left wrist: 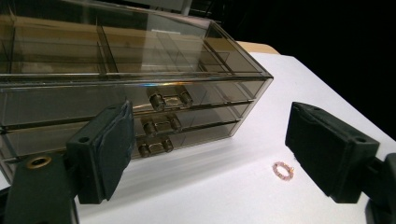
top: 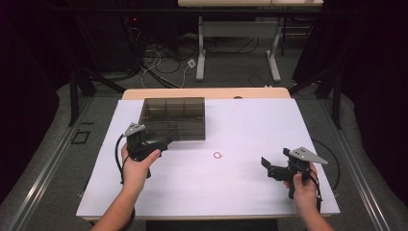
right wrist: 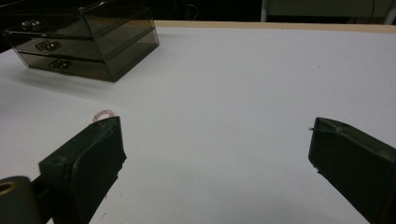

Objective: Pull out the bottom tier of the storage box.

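A person's two hands work over a white counter [top: 240, 125], each carrying a black claw. The left claw [top: 163, 143], at about nine o'clock on the sheet, points at the front of a smoky clear drawer box [top: 173, 118] standing at eleven o'clock; in the left gripper view its jaws stand wide apart with nothing between them, the box's three stacked drawers and their small metal handles [left wrist: 161, 123] just ahead. A small pink beaded ring [top: 218, 155] lies flat on the counter near the centre, at about four o'clock from the box and well apart from both claws. The right claw [top: 266, 166], at four o'clock on the sheet, faces the ring with its jaws spread wide and empty, held just above the counter
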`<state>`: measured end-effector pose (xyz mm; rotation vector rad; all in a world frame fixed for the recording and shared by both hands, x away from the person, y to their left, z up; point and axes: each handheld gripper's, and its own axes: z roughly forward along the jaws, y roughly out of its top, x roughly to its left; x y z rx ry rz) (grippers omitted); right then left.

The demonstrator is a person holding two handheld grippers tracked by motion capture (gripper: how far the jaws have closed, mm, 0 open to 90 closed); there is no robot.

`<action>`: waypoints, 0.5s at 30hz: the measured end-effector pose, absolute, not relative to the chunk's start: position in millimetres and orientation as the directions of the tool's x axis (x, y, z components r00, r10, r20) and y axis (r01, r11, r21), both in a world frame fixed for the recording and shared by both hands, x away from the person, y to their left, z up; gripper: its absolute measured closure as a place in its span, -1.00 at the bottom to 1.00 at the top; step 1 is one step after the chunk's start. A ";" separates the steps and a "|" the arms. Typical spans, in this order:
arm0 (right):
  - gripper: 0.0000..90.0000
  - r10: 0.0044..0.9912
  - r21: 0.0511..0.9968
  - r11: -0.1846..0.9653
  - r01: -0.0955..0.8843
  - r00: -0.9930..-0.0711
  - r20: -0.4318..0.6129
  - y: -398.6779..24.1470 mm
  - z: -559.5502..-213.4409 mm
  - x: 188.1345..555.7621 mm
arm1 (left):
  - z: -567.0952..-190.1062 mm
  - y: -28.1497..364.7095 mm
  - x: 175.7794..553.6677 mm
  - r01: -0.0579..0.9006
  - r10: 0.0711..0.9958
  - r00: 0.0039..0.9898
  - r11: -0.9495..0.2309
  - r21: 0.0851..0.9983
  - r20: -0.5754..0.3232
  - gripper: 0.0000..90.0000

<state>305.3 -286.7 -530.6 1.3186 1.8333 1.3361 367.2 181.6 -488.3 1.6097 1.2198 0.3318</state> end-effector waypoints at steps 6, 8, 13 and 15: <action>-0.92 0.908 0.916 0.043 0.399 -0.397 0.131 -286.8 -530.7 305.4 | -491.7 178.0 373.7 0.568 0.820 0.425 0.087 0.818 -0.382 -0.51; -0.92 0.909 0.912 0.048 0.406 -0.397 0.129 -287.2 -530.4 305.2 | -492.4 176.6 375.4 0.574 0.821 0.418 0.093 0.813 -0.389 -0.48; -0.92 0.908 0.912 0.048 0.407 -0.399 0.130 -286.7 -530.8 305.7 | -493.9 173.9 378.3 0.579 0.825 0.403 0.104 0.809 -0.395 -0.45; -0.92 0.908 0.912 0.050 0.407 -0.399 0.129 -286.8 -531.0 305.7 | -494.0 173.9 378.6 0.581 0.827 0.402 0.101 0.807 -0.393 -0.45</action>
